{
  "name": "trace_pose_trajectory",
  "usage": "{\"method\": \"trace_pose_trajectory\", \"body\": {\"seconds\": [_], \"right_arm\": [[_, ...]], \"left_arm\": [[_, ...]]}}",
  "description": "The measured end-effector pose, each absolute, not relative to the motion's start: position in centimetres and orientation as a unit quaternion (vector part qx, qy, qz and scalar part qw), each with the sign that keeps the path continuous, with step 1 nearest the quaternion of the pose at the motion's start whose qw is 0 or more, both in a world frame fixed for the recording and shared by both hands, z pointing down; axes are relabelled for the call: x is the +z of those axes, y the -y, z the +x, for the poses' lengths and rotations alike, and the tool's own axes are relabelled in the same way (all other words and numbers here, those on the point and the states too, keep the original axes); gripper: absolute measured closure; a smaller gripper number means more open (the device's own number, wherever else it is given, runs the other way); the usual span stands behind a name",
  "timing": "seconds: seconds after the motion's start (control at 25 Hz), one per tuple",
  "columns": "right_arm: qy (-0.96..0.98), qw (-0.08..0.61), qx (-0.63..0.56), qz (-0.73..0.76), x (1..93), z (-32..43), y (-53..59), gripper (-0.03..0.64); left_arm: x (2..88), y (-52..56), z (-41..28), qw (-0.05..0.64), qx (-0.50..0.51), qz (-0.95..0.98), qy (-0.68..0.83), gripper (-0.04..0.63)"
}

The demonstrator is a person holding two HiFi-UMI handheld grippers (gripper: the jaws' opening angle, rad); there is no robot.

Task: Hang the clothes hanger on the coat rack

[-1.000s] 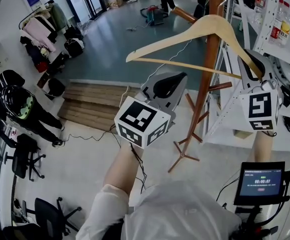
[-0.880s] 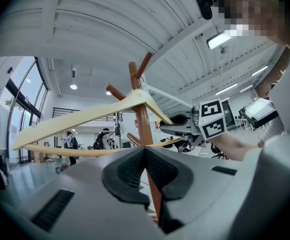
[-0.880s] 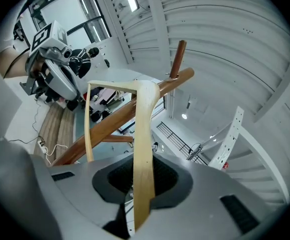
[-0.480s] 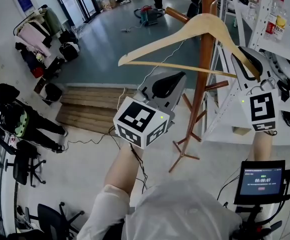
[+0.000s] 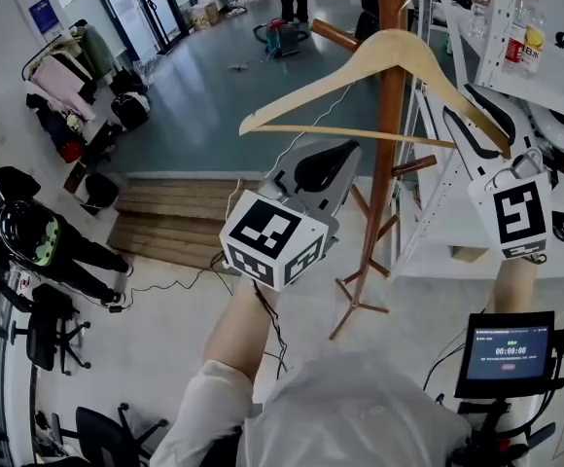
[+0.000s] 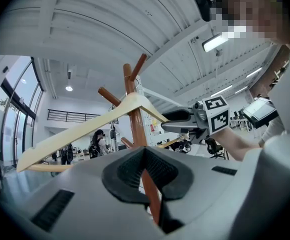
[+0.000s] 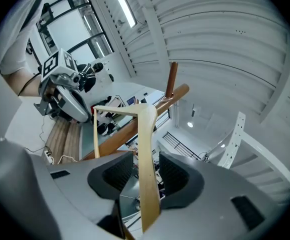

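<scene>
Hanger (image 5: 331,71) is the pale wooden kind. Its peak sits right against the pole of the coat rack (image 5: 391,100), up by the top pegs. The hook itself is too hard to make out, so whether it's actually over a peg is a can't-tell. No brand or print shows on the wood.

Readable stuff is pretty thin overall. Each gripper wears a cube with black-and-white square patterns, the left cube (image 5: 272,236) and the right cube (image 5: 515,212), and neither has letters. The small screen (image 5: 504,353) at the lower right shows a row of timer-style digits, too small to read for sure. Bottles (image 5: 520,39) on the white shelf have labels and there's a blue sign (image 5: 41,13) on the far wall, both unreadable.

Pose-wise, the person's left forearm (image 5: 238,334) comes out of a white sleeve and holds the left gripper (image 5: 335,159) pointing out toward the rack, lower than the hanger's bottom bar. Its jaw tips meet with nothing pinched, and the pole just shows through the hollow between the pads.

The right gripper (image 5: 481,125) sits out at the hanger's right end, with the right forearm (image 5: 511,280) behind it. Its jaws are opening: the hanger's arm runs between them with daylight on both sides, so the pads aren't pressing the wood.
</scene>
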State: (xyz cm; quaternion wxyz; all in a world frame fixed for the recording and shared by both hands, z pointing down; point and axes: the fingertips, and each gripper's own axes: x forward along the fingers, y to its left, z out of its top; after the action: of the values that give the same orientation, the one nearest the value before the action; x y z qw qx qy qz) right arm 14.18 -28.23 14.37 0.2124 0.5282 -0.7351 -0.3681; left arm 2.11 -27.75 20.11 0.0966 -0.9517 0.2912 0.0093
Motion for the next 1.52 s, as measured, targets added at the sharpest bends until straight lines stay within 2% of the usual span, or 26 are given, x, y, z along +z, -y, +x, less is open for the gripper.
{"method": "trace_pose_trajectory", "body": {"seconds": [0.64,1.24,1.36,1.52], "right_arm": [[0.793,0.132,-0.320,0.501,12.5,13.0,21.0,0.475],[0.845,0.089,-0.216,0.481,21.0,14.5,20.4,0.479],[0.850,0.075,-0.197,0.483,22.5,14.5,20.4,0.540],[0.857,0.057,-0.167,0.483,24.9,14.5,20.3,0.557]], "left_arm": [[18.4,23.8,3.9,0.099,0.008,-0.963,-0.252,0.594],[25.0,23.7,8.4,0.048,-0.009,-0.975,-0.218,0.594],[26.3,23.4,9.1,0.036,-0.008,-0.976,-0.216,0.594],[28.0,23.0,9.6,0.021,-0.008,-0.976,-0.218,0.594]]}}
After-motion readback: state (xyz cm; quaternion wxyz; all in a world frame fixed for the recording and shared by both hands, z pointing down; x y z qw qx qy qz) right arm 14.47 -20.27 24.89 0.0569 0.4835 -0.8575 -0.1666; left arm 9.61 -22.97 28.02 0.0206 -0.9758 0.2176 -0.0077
